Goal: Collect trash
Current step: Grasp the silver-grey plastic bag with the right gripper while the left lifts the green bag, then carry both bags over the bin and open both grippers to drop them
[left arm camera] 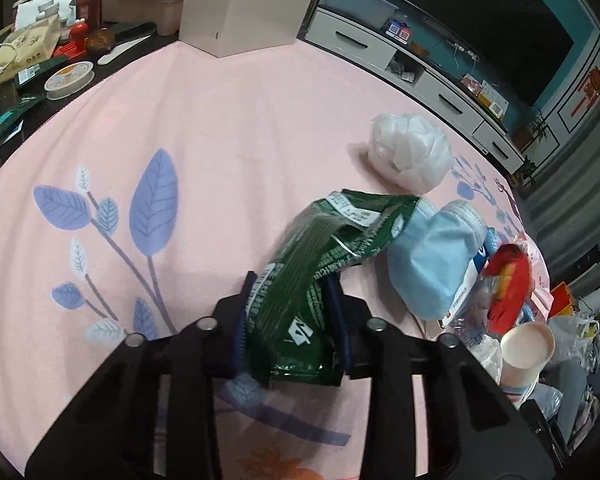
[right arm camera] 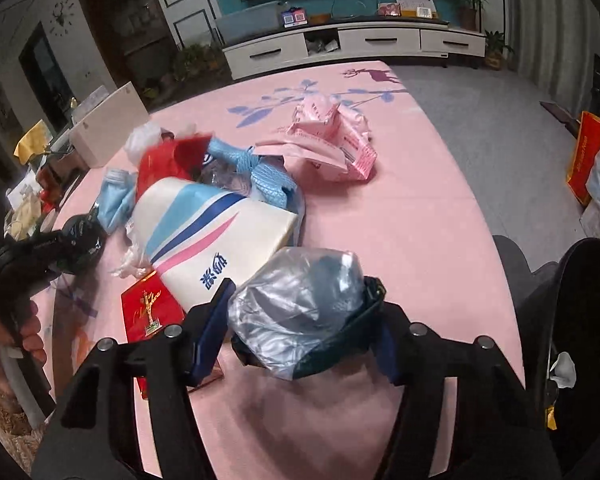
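My left gripper is shut on a crumpled green foil wrapper above the pink tablecloth. Its far end touches a light blue face mask. A white plastic wad lies beyond. My right gripper is shut on a crumpled silvery-clear plastic bag. Ahead of it lies a trash pile: a white paper cup with blue and pink stripes, a red cigarette box, blue netting and a pink bag.
A white box stands at the table's far edge, with clutter on a dark table to the left. A paper cup and red wrapper sit at the right edge. The left gripper and hand show in the right wrist view.
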{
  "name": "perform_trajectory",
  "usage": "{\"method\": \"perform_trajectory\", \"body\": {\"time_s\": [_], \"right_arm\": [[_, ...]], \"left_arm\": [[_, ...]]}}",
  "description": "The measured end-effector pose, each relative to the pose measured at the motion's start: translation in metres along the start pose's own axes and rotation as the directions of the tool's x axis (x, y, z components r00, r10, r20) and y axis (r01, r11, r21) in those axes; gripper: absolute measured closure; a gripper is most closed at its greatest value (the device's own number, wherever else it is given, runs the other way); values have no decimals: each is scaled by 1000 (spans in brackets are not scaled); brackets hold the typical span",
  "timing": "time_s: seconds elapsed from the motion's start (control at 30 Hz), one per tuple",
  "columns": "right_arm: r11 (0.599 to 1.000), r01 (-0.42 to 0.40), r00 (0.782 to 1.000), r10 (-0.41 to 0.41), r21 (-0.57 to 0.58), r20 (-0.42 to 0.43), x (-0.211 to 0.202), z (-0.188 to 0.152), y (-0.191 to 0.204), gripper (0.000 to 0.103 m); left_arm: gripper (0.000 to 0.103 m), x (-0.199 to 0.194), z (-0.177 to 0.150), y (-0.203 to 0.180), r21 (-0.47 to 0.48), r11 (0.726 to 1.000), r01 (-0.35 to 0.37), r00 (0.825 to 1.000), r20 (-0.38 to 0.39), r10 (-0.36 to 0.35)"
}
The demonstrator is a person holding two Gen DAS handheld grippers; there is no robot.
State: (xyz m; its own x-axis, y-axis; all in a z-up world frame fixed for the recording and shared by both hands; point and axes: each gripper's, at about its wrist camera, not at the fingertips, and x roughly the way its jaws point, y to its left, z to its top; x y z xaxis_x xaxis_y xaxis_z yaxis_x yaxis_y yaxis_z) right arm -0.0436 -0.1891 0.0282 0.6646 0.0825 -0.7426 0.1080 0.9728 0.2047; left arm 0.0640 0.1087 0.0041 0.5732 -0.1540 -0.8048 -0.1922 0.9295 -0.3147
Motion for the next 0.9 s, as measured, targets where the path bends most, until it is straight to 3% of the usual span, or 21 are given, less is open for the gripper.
{"method": "perform_trajectory", "body": {"time_s": [0.13, 0.37, 0.63, 0.9], "right_arm": [[1000, -20, 1000, 20, 17, 2, -3, 0, -4, 49], [999, -45, 997, 44, 10, 61, -28, 4, -4, 49], [998, -57, 981, 49, 36, 189, -75, 10, -15, 49], [996, -42, 939, 14, 74, 343, -135, 11, -35, 49]], "left_arm": [[73, -12, -2, 8, -71, 996, 55, 998, 21, -54], [73, -63, -15, -5, -72, 985, 154, 981, 126, -144], [73, -117, -34, -57, 68, 970, 233, 946, 216, -243], [72, -149, -67, -126, 262, 902, 344, 898, 188, -397]]}}
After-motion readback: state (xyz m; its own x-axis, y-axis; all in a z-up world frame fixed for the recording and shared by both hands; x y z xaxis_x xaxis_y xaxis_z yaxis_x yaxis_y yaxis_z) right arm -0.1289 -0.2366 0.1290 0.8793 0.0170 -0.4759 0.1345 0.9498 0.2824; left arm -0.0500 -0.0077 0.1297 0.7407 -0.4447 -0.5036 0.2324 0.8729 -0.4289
